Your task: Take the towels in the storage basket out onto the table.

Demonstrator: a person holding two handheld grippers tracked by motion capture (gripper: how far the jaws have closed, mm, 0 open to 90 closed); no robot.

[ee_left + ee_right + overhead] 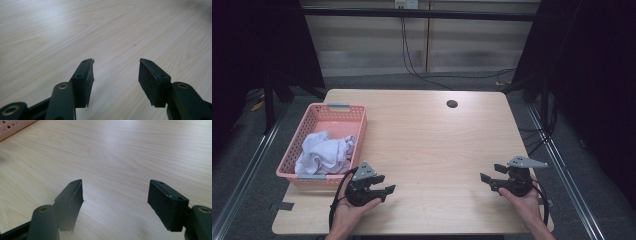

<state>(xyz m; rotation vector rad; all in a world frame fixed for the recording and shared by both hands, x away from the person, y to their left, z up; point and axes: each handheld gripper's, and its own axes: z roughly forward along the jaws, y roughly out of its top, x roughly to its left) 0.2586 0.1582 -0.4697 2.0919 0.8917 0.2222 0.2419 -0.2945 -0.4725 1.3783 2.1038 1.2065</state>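
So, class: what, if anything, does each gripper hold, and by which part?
Nothing. The left gripper and right gripper both stand open over bare table.

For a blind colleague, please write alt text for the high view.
A person holds the left gripper and the right gripper, both open and empty, over a light wooden table. At its left edge, a pink basket contains crumpled white cloth.

Dim room around a pale table

Light is falling on the wooden table [432, 145]; grey carpet [242, 200] is lying below, cables [412, 60] hanging down a panelled wall [472, 45].
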